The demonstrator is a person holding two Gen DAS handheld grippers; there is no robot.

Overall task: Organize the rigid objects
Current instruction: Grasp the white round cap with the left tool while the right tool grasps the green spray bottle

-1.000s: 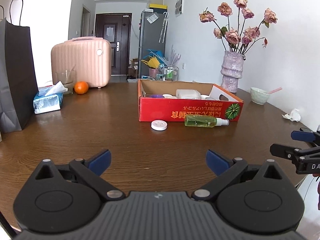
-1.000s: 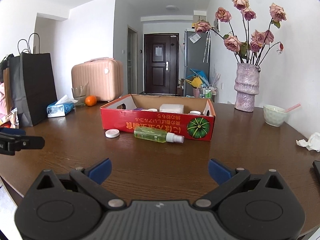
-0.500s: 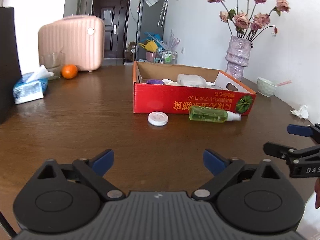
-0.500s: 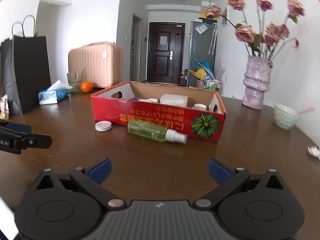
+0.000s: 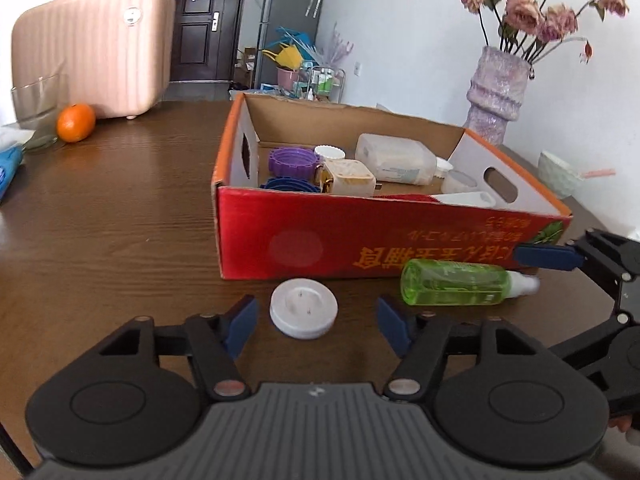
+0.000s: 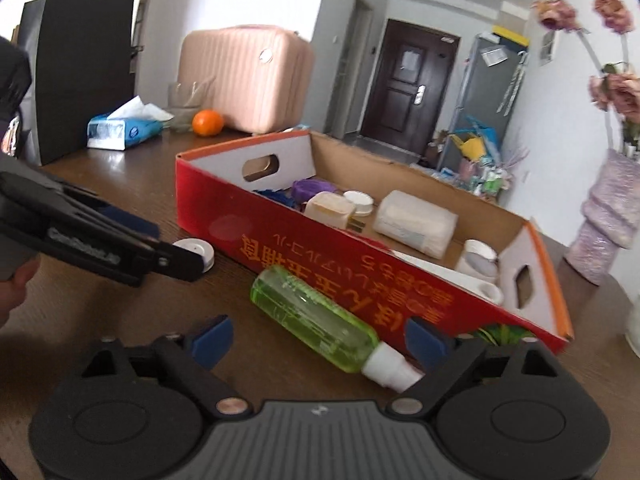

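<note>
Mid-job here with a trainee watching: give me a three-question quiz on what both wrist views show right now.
1. True or false: the left tool is shut on the white round lid.
2. Which item lies between the right tool's fingers? A) orange B) green spray bottle C) tissue pack
3. Fill in: the lid and bottle lie on the table in front of the red ____.

Key
1. False: its jaws stand open either side of the lid, not touching.
2. B, the green spray bottle, lying on its side.
3. cardboard box.
</note>
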